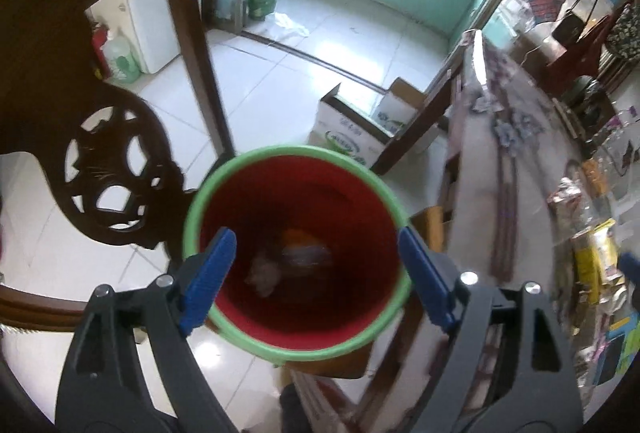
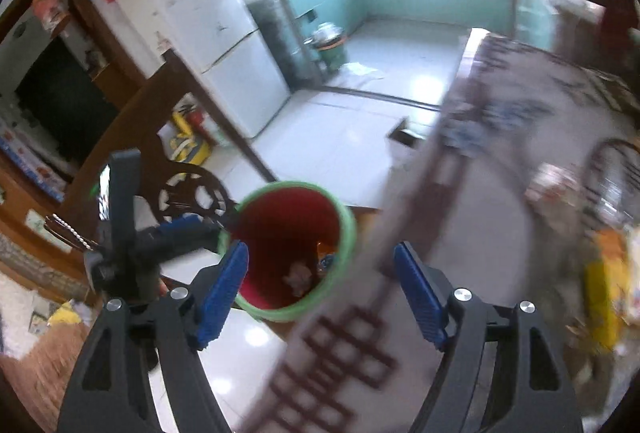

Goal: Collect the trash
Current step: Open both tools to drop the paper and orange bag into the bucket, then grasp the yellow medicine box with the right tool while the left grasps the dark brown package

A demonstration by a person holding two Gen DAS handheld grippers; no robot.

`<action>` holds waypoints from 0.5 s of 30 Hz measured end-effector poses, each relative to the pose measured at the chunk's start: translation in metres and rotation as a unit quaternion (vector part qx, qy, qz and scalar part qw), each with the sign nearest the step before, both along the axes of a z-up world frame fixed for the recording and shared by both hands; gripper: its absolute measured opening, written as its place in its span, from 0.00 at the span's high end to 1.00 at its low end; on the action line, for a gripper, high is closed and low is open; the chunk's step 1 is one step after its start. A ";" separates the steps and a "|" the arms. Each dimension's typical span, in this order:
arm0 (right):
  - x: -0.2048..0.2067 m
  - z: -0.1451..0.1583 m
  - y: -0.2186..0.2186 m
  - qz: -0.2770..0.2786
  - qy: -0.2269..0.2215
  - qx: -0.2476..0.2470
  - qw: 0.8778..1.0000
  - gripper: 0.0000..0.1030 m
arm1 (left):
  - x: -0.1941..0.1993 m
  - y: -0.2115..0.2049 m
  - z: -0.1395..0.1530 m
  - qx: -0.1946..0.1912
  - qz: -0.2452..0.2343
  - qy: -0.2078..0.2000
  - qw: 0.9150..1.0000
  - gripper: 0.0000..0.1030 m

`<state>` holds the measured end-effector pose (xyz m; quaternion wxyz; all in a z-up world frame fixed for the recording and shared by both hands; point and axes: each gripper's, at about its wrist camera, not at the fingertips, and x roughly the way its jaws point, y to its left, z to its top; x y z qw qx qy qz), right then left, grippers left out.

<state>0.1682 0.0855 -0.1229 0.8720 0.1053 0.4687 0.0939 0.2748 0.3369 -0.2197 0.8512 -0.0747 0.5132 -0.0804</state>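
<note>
The bin (image 1: pixel 296 253), red inside with a green rim, sits low beside the bench (image 1: pixel 520 169), just off its edge, most likely so that scraps can be carried or swept the short way from the top into it. In the left wrist view its mouth fills the centre, and the left gripper (image 1: pixel 316 281) hangs directly over the opening with its jaws spread wide and nothing between them; the blue fingertips (image 1: pixel 208 273) straddle the rim at about 9 and 3 o'clock. That reads as a drop position: held over the mouth, open, so whatever is let go falls straight down. At the bottom of the bin lies trash (image 1: pixel 288 261), an orange wrapper and a pale crumpled wad, though blur hides the detail.

The right gripper (image 2: pixel 320 289) is also spread and empty. In its view the bin (image 2: pixel 292 249) is at about 11 o'clock from the jaws, with the left gripper (image 2: pixel 180 233) reaching toward the rim from 9 o'clock. The patterned bench cloth (image 2: pixel 460 233) streaks past at 3 o'clock, badly smeared.

More litter, yellow and mixed packets (image 1: pixel 596 265), lies on the bench at 3 o'clock in the left view, so the job looks part done. A carved wooden chair (image 1: pixel 100 137) crowds the bin at 9 o'clock and could catch an arm.
</note>
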 end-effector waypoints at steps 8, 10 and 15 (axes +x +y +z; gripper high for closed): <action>-0.076 0.006 -0.123 -0.127 0.014 -0.016 0.992 0.29 | -0.017 -0.095 0.030 -0.021 -0.069 -0.022 0.997 0.15; -0.092 0.007 -0.156 -0.147 0.010 -0.014 0.989 0.28 | -0.027 -0.119 0.037 -0.030 -0.083 -0.031 0.996 0.11; -0.113 0.006 -0.240 -0.183 0.019 -0.003 0.983 0.28 | -0.065 -0.190 0.047 -0.055 -0.102 -0.023 0.993 0.11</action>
